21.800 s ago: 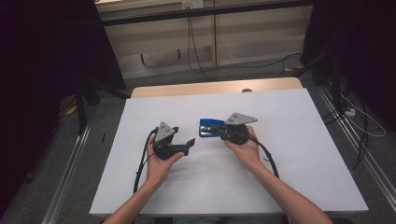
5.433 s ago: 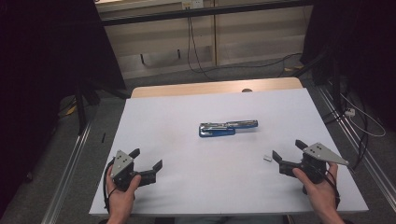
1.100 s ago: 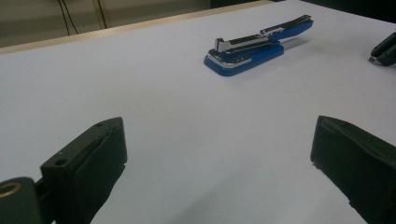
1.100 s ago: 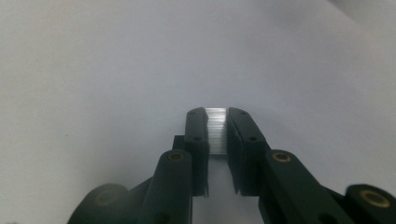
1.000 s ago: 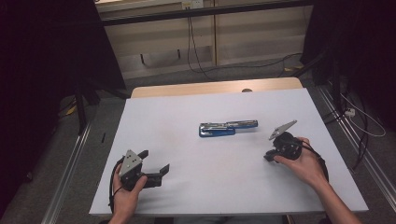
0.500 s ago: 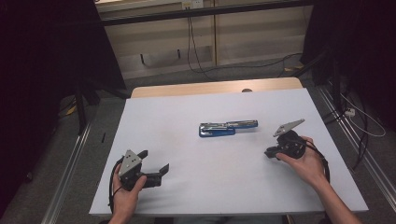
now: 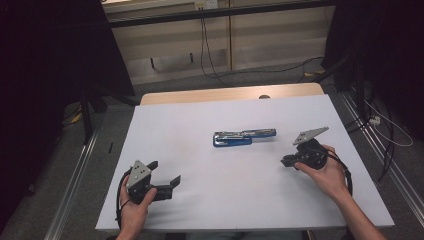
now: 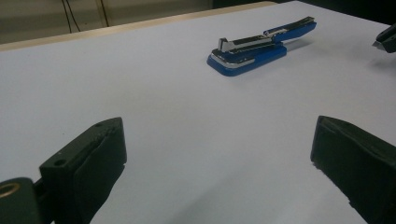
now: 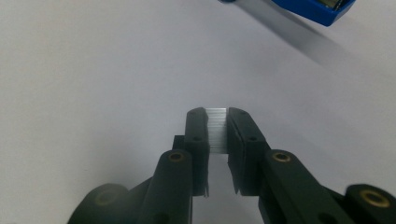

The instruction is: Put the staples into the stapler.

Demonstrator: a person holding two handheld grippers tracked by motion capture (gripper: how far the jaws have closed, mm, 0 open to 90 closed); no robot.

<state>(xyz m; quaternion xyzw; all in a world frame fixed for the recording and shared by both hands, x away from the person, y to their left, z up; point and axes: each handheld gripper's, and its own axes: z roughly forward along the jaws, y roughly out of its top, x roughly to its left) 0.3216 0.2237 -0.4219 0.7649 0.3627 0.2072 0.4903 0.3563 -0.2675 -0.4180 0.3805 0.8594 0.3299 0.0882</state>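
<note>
1. Stapler [image 7: 243, 137], blue with a silver top, flat on white table [image 7: 200, 130], near centre; arm swung open, staple channel exposed. Contents of channel too small to tell.
2. Writing or brand marks: cannot read any on stapler or grippers.
3. Right gripper [image 7: 286, 162] held at about 4 o'clock from stapler, near it but apart, tips aimed toward 9 o'clock. Jaws drawn narrow in right gripper view, clamped on a small silvery strip of staples [image 9: 217, 126] between the pads; stapler's blue edge [image 9: 317, 11] at 1 o'clock of that view.
4. Left gripper [image 7: 165, 175] low at about 7 o'clock from stapler, well apart, jaws spread wide, gripping nothing. Left gripper view: stapler [image 8: 261, 46] at 1 o'clock beyond the open jaws, bare table between.
</note>
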